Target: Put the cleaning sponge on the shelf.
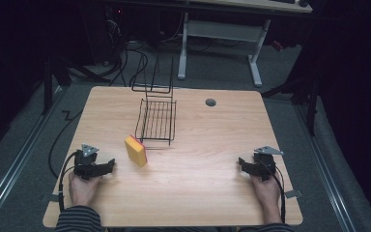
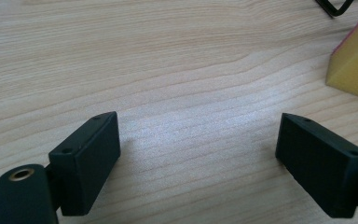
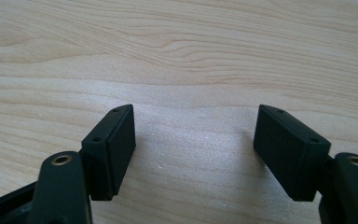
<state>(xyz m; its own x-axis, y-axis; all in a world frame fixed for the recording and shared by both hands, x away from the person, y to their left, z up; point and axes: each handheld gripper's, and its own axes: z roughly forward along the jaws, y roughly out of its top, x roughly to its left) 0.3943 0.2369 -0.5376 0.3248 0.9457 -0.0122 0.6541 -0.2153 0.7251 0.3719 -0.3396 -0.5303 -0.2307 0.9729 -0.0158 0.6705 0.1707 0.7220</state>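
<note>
A yellow sponge (image 1: 136, 150) with a pink-red layer stands on edge on the wooden table (image 1: 198, 145), just in front of a black wire rack (image 1: 157, 118). My left gripper (image 1: 109, 166) rests at the table's front left, a short way left of the sponge, held in a hand. Its jaws stand open over bare wood (image 2: 198, 149), with the sponge (image 2: 354, 70) off to the upper right of them. My right gripper (image 1: 242, 164) lies at the front right in the other hand. It is open, with nothing but wood between its jaws (image 3: 196, 140).
A round cable hole (image 1: 210, 102) sits near the table's far edge. Behind the table stands a white-legged desk (image 1: 222, 29), and cables lie on the dark floor (image 1: 101, 58). A corner of the wire rack (image 2: 335, 7) shows in the left gripper view.
</note>
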